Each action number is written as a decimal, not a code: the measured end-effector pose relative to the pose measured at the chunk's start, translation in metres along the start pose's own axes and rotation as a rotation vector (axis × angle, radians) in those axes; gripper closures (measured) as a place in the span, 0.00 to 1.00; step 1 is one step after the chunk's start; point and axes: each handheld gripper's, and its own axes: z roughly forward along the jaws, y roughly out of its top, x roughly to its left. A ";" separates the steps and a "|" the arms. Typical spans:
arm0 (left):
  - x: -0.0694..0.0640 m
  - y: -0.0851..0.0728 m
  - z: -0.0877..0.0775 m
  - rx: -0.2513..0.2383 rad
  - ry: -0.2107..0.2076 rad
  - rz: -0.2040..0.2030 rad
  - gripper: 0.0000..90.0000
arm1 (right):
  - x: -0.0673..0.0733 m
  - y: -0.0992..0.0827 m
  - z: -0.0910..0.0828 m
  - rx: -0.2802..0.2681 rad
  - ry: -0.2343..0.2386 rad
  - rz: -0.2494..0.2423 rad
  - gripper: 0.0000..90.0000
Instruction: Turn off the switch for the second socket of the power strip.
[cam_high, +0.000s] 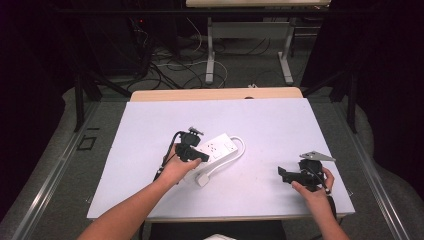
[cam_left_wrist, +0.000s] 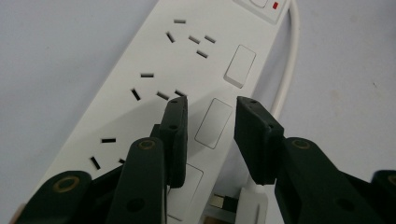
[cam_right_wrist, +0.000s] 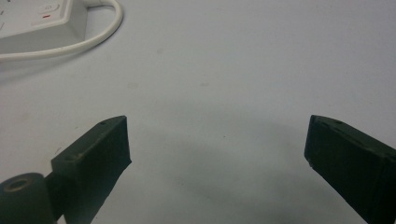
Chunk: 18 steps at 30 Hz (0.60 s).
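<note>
A white power strip lies at an angle in the middle of the white table, its white cable looping back to a white plug near the strip's near end. My left gripper hovers right over the strip. In the left gripper view its jaws stand a little apart, open, above the row of rocker switches on the power strip, holding nothing. The plug peeks out below. My right gripper rests at the table's right, open wide over bare table.
In the right gripper view the strip's switch end and cable lie at the upper left. The table's front edge is close to both hands. Beyond the table stand another table's legs and floor cables.
</note>
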 end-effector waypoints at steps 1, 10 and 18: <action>-0.001 0.000 0.000 -0.005 0.002 0.002 0.69 | 0.000 0.000 0.000 0.000 0.000 0.000 0.07; -0.001 0.000 -0.004 -0.048 0.011 0.014 0.59 | 0.000 0.000 0.000 0.001 0.000 0.003 0.07; -0.001 0.000 -0.009 -0.094 0.014 0.027 0.48 | 0.000 0.000 0.000 0.001 0.000 0.000 0.07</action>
